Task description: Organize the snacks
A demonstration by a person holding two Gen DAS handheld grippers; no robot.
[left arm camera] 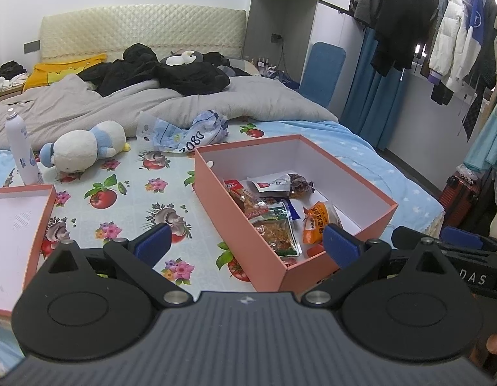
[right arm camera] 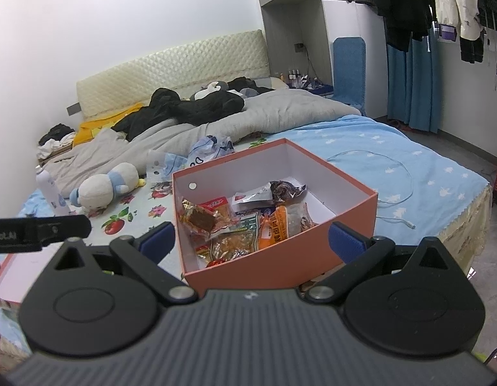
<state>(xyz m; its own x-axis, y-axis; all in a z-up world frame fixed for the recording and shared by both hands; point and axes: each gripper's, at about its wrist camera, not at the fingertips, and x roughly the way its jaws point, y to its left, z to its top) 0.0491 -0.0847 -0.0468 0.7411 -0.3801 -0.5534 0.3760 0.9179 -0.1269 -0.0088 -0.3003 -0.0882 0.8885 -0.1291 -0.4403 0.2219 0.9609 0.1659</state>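
Snacks [left arm camera: 274, 215] lie heaped inside the box [left arm camera: 235, 225], an open salmon-coloured carton on the bed [left arm camera: 126, 189], and no loose packet shows on the sheet outside it. From the look of things the sorting is close to done, and the likely next move is to fit the lid [left arm camera: 16, 228].

The left gripper [left arm camera: 246, 241] has its fingers [left arm camera: 151, 241] spread wide apart with nothing between them. The box sits ahead and to the right of that gripper, its near corner just beside the right-hand finger, while the lid lies flat to the left, near the left-hand finger. The right gripper [right arm camera: 256, 241] is likewise spread wide and empty; the box [right arm camera: 312, 257] stands dead ahead between its fingers [right arm camera: 346, 241], near corner pointing back at the camera.

The box's long axis runs away from both grippers and slants off to the left in the left wrist view, so its short end faces the person. In the right wrist view only a pink corner of the lid [right arm camera: 10, 273] shows at lower left, below the tip of the left gripper [right arm camera: 55, 225].

The left gripper is plainly the nearer one to the lid and the right the nearer one to the box. A lift of the lid would then need a carry rightward over the open top, its long side turned to match the slant.
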